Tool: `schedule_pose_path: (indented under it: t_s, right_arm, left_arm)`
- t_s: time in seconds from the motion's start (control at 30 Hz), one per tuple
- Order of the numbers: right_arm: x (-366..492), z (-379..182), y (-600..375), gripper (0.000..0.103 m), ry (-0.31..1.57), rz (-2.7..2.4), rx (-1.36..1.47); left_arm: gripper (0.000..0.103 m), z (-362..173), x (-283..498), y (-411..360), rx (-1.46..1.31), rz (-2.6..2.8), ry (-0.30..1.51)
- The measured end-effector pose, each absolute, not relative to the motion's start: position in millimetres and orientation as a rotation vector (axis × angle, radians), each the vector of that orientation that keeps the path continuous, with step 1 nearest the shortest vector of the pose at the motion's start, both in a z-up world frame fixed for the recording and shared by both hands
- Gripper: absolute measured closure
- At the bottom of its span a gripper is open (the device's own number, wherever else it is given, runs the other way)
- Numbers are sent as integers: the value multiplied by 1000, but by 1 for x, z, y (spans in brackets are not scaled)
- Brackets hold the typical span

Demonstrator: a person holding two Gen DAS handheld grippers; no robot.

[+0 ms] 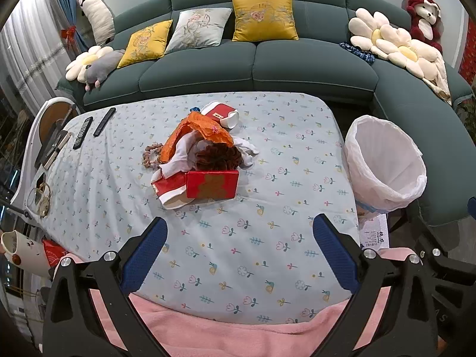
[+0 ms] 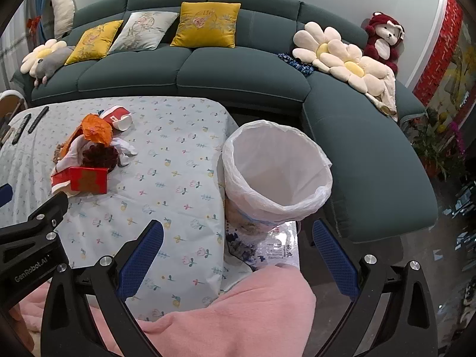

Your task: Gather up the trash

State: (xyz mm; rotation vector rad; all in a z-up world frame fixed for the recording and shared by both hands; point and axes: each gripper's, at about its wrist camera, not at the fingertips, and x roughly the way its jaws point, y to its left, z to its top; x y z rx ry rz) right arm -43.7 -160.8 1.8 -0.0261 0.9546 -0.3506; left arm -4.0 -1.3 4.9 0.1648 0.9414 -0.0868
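A heap of trash lies mid-table: a red box with a bear print [image 1: 212, 184] [image 2: 88, 180], orange crinkled wrapping [image 1: 197, 135] [image 2: 95, 128], white paper, a dark red fuzzy ball [image 1: 218, 156], and a red and white cup on its side [image 1: 221, 114] [image 2: 117, 116]. A bin lined with a white bag [image 1: 383, 163] [image 2: 276, 168] stands at the table's right edge. My left gripper [image 1: 239, 253] is open and empty, hovering over the cloth short of the heap. My right gripper [image 2: 236, 257] is open and empty, spanning the table's right edge just below the bin.
The table wears a floral cloth [image 1: 253, 238] over a pink blanket [image 1: 238, 336]. Two remotes [image 1: 92, 126] lie far left, beside a bead bracelet [image 1: 151, 154]. A green sofa [image 1: 255, 68] with cushions and plush toys stands behind. Printed papers [image 2: 261, 247] lie under the bin.
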Motion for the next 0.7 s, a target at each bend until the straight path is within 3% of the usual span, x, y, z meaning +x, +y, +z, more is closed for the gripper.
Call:
schedule_pose_path:
  t_s: [0.7]
  right_arm:
    - [-43, 9, -153, 7, 946, -347, -42]
  left_arm:
    - [9, 5, -7, 3, 173, -69, 944]
